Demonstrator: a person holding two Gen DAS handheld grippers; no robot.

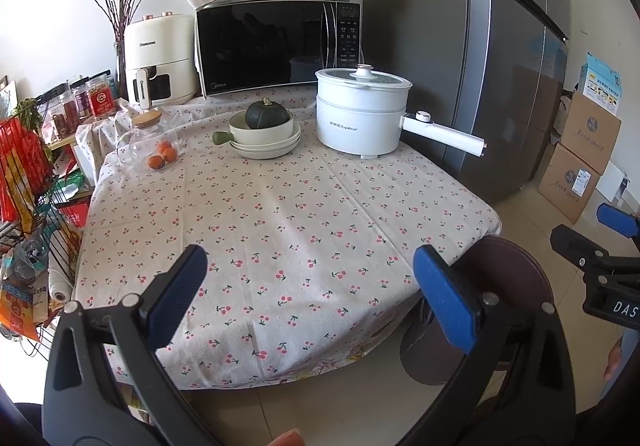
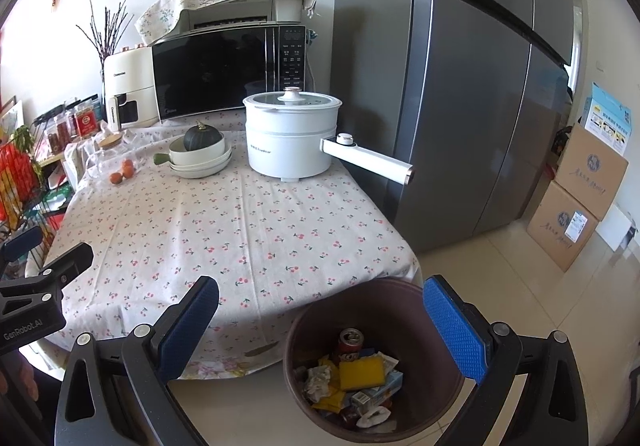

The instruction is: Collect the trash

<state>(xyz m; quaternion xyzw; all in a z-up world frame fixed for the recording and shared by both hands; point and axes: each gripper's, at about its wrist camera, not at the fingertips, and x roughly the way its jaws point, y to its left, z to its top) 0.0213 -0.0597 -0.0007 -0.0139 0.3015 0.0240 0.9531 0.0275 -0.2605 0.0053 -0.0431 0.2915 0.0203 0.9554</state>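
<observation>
Grippers both held low at near edge of table (image 1: 280,214), pointing fwd across it. Left gripper (image 1: 310,300) has blue pads spread wide, nothing btwn them; it hangs over the cherry-print cloth near the table's front edge. Right gripper (image 2: 320,330) also wide open and empty, sitting to the right of the left one, above the floor beside the table's front right corner.

Bin (image 2: 374,362), brown and round, stands upright on the floor just beside that corner, mouth facing up, directly below the right gripper. Inside: 1 red can (image 2: 351,342) standing roughly upright, 1 yellow sponge (image 2: 362,373) lying flat, long side running left-right, plus crumpled paper, yellow wrappers and a small carton; exact count of scraps can't be told.

At table's far end: 1 white pot (image 2: 290,136) w/ handle pointing right, 1 stack of bowls (image 2: 200,160) holding 1 dark squash (image 2: 202,137), 1 glass jar (image 1: 154,140) w/ approx. 3 oranges, 1 microwave (image 2: 224,72).
</observation>
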